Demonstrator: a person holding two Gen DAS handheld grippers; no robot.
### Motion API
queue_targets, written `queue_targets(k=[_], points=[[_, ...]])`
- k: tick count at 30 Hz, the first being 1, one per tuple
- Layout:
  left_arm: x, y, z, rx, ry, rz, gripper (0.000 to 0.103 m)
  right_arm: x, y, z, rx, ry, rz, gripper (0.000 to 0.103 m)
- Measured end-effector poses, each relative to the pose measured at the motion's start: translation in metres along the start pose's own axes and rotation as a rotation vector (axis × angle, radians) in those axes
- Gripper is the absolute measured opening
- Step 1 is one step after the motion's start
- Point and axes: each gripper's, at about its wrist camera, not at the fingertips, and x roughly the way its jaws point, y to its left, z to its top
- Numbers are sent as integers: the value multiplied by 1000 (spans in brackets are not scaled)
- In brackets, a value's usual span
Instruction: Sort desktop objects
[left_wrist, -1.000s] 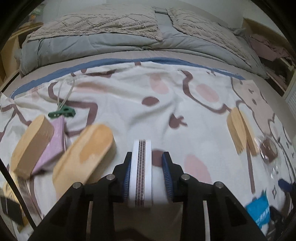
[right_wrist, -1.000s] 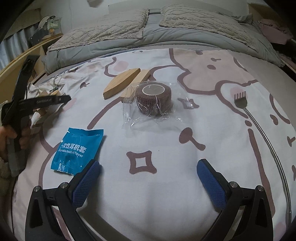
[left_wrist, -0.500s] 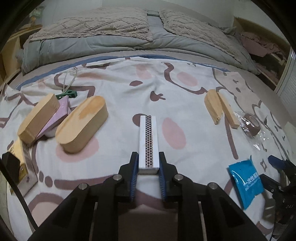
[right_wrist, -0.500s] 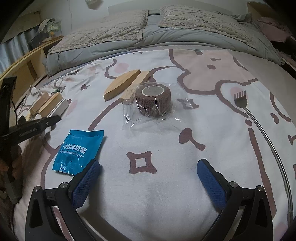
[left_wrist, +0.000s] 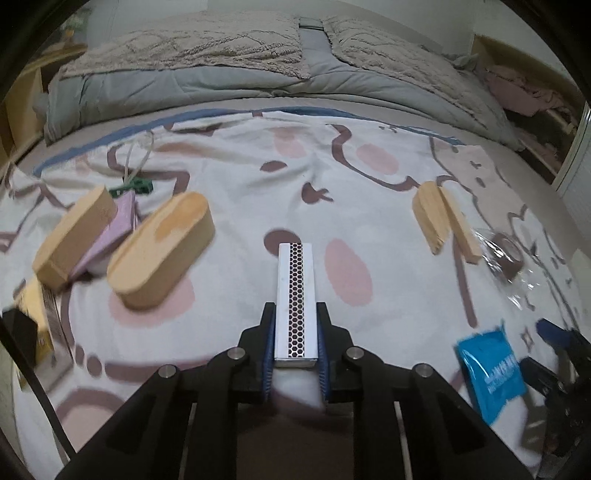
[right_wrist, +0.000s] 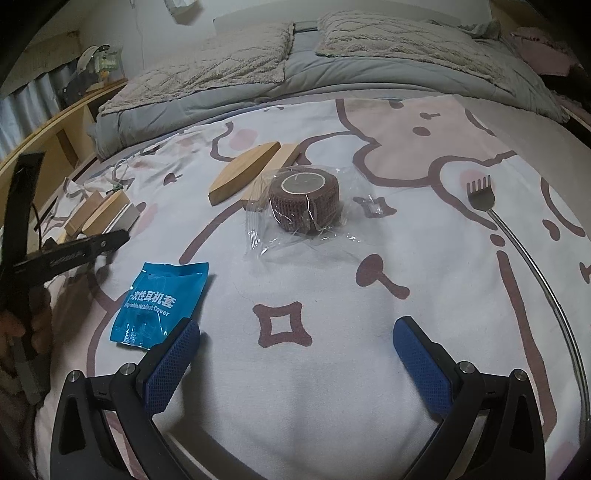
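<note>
A bed spread with a cartoon-print sheet (left_wrist: 236, 177), pillows along the top of the frame. Lower centre, our left gripper (left_wrist: 295, 347) is pinching the matchbox (left_wrist: 295, 295) by its near end — light, thin card, so we'd squeeze gently across the flat sides or it crushes. Our right gripper (right_wrist: 295, 354) hangs spread wide, empty, above the sheet.

Work surface: bed (left_wrist: 229, 110) covered by a white sheet (right_wrist: 332, 369) with pink and brown cartoon print.
Bedding: grey duvet (left_wrist: 184, 86) folded across the head end, two beige textured pillows (right_wrist: 221, 74) on top.
Left side: wooden shelf unit (right_wrist: 55, 140) beside the bed, small items on its top.
Wall: plain, pale (right_wrist: 155, 26).
Light: dim, even, indoor.
</note>
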Motion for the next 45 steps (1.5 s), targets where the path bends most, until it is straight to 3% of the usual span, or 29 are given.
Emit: queue_targets(k=[9, 15, 23, 27, 32, 33, 45], points=[[-30, -16, -40, 24, -6, -10, 19, -3, -4, -1, 22, -14, 31, 103], [-47, -27, -62, 25, -3, -16, 19, -9, -18, -3, 91, -42, 122, 103], [-69, -35, -86, 19, 3, -16, 20, -16, -13, -10, 76, -38, 115, 103], [-76, -37, -91, 26, 14, 25, 32, -16, -8, -13, 48, -25, 84, 103], [-81, -33, -96, 32, 28, 113, 63, -15, -4, -14, 24, -17, 57, 103], [-82, -29, -96, 23, 32, 131, 65, -15, -5, -15, 27, -18, 60, 103], [-83, 17, -90, -111, 39, 243, 69, -14, 1, -16, -7, -6, 25, 103]])
